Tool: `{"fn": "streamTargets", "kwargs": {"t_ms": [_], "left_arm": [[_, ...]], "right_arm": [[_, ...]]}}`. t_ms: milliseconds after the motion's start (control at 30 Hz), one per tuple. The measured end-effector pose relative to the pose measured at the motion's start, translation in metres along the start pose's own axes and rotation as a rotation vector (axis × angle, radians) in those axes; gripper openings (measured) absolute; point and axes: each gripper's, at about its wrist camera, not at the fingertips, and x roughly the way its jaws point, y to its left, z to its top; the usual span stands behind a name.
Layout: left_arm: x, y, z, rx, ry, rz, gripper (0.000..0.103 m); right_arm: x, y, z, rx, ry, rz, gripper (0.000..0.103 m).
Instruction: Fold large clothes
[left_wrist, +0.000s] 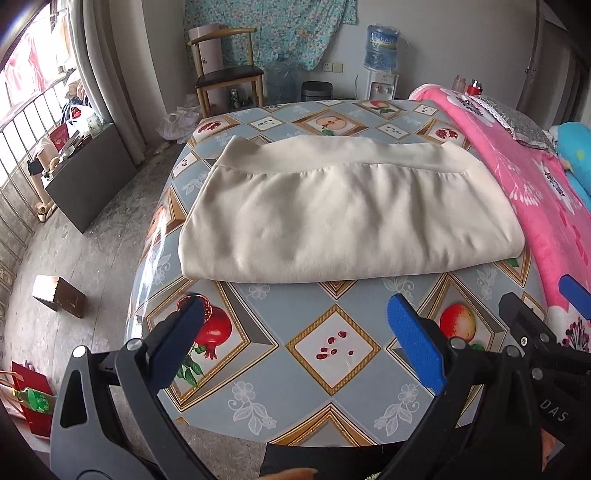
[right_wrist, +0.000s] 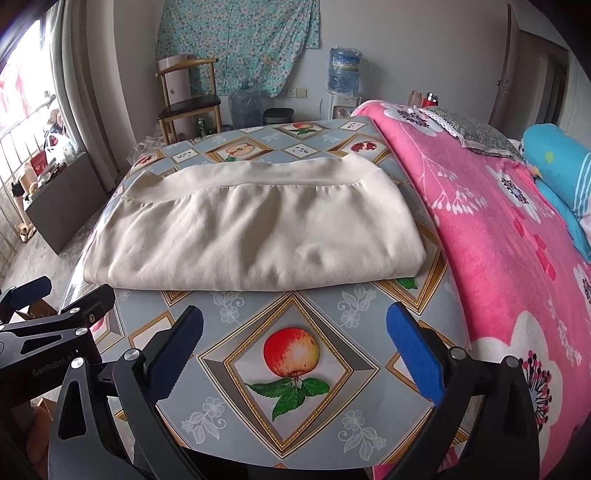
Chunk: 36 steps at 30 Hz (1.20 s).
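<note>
A cream garment lies folded into a thick rectangle in the middle of the table, its waistband at the far side. It also shows in the right wrist view. My left gripper is open and empty, held above the table's near part, short of the garment's near fold. My right gripper is open and empty, held beside it to the right over the table. The right gripper's side shows in the left wrist view. The left gripper's side shows in the right wrist view.
The table has a fruit-patterned plastic cover. A pink flowered blanket on a bed borders its right side. A wooden chair, water bottles and a dispenser stand at the far wall. A dark cabinet and a box sit on the floor at left.
</note>
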Motion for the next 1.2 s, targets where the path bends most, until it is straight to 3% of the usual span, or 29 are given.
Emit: {"fn": "streamTargets", "kwargs": {"t_ms": [1200], "left_arm": [[0.0069, -0.0040, -0.0028, 0.002, 0.032, 0.013, 0.096]], "right_arm": [[0.0093, -0.0018, -0.0039, -0.012, 0.031, -0.014, 0.097]]}}
